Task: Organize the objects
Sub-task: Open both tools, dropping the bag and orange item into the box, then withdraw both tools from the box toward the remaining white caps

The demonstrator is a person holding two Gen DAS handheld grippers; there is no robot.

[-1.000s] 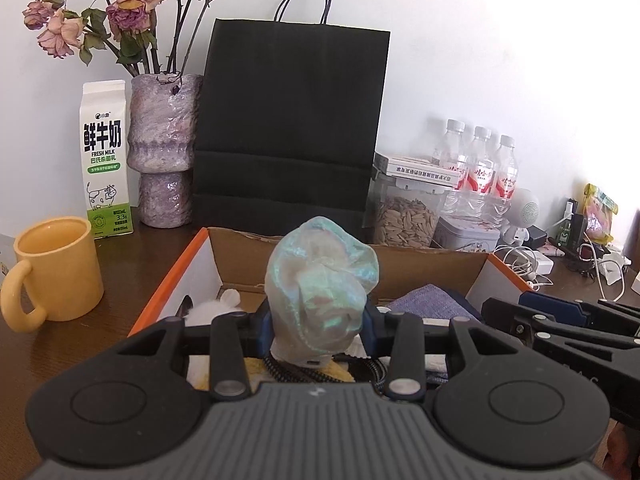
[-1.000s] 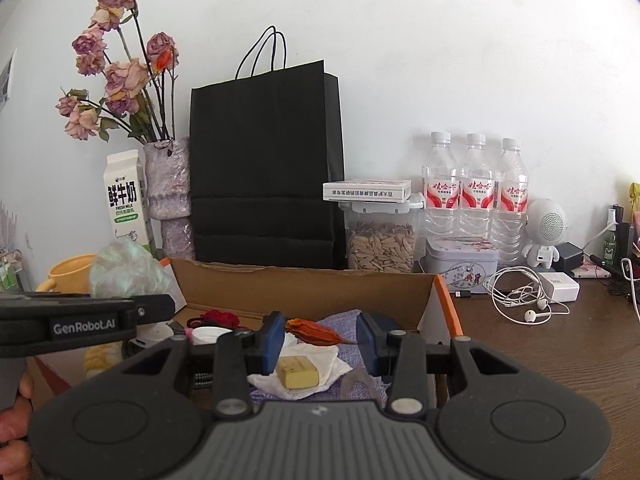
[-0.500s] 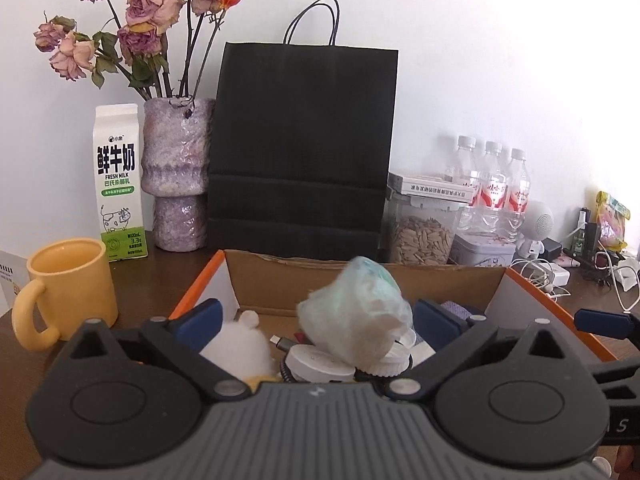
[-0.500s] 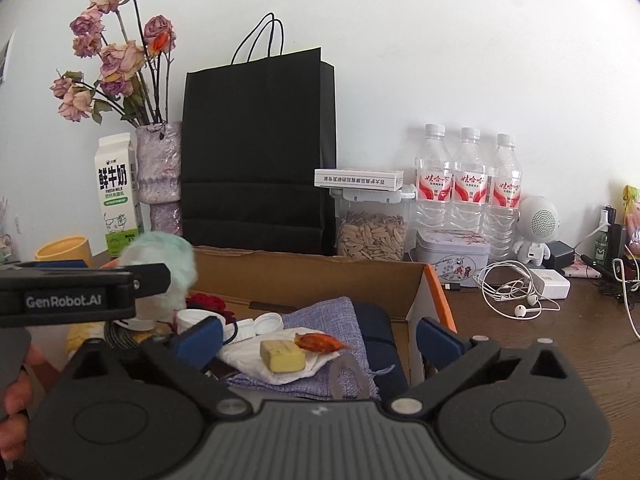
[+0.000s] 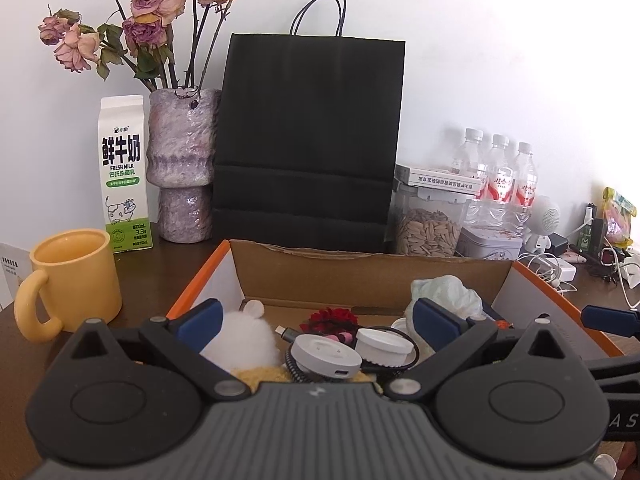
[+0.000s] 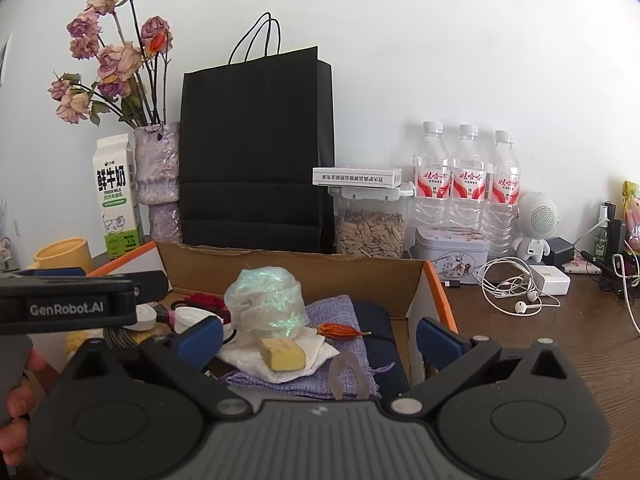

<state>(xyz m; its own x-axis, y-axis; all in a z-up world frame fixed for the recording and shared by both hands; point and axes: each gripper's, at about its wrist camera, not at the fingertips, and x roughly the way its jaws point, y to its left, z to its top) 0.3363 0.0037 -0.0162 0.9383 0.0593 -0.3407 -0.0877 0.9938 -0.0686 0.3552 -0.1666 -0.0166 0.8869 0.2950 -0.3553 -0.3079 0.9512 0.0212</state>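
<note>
Since a second ago: wad (image 6: 267, 302) let go by the left gripper (image 5: 316, 326), now resting in the box (image 5: 372, 274) on a purple cloth (image 6: 340, 316), ahead of the right gripper (image 6: 318, 338) and just past its left finger. Both pairs of jaws swung wide apart within that second, nothing pressed between either pair.

Beyond both sets of fingers, standing against the wall: black bag (image 5: 310, 142), then vase (image 5: 182, 164) with dried roses (image 5: 144, 24) to its left, milk carton (image 5: 124, 172) left again. Right of the bag: seed jar (image 6: 370, 226), three bottles (image 6: 466, 184), tin (image 6: 452, 254).

Left of the left gripper's left finger (image 5: 198, 320), outside the box: yellow mug (image 5: 74, 280).

Between the left gripper's fingers, lying in the box: white plush (image 5: 244, 338), grey puck (image 5: 326, 356), white lid (image 5: 384, 344), red flower (image 5: 334, 316).

Between the right gripper's fingers: white tissue (image 6: 316, 350) on the cloth, yellow block (image 6: 282, 354) on the tissue, orange petal (image 6: 340, 330) just behind.

Right of the right gripper's right finger (image 6: 438, 338), on the table: earphones (image 6: 516, 296).
</note>
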